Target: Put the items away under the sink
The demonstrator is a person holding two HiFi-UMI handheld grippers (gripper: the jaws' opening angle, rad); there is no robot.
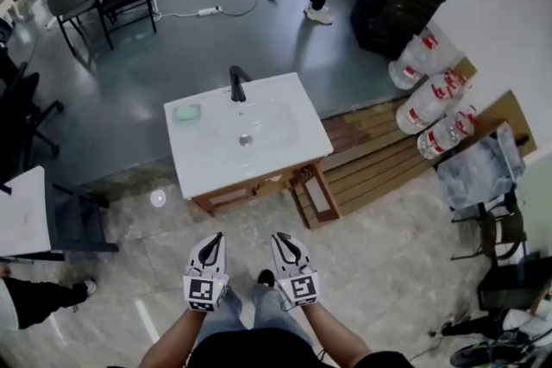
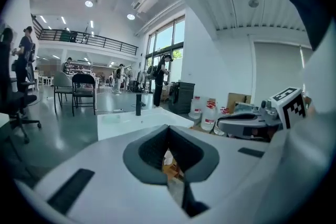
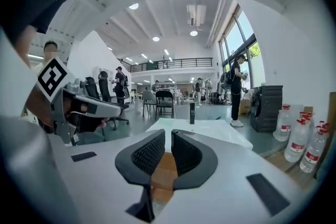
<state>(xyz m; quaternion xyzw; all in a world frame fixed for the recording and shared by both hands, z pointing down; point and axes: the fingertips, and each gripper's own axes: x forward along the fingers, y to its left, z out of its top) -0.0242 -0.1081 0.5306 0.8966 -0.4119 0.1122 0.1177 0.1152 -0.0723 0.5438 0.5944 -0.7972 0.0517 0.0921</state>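
The left gripper [image 1: 215,239], its jaws closed tip to tip on nothing, and the right gripper [image 1: 281,239], its jaws a thin slit apart and empty, hover side by side, well apart from the white sink [image 1: 278,152] ahead and below them. A small green object [image 1: 186,112] lies on the sink's back left corner, near the black faucet [image 1: 236,84]. The wooden cabinet door [image 1: 316,196] under the sink stands open.

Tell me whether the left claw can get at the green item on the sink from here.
Probably not: the left claw hangs well short of the sink, floor between them. Nothing covers the green item.
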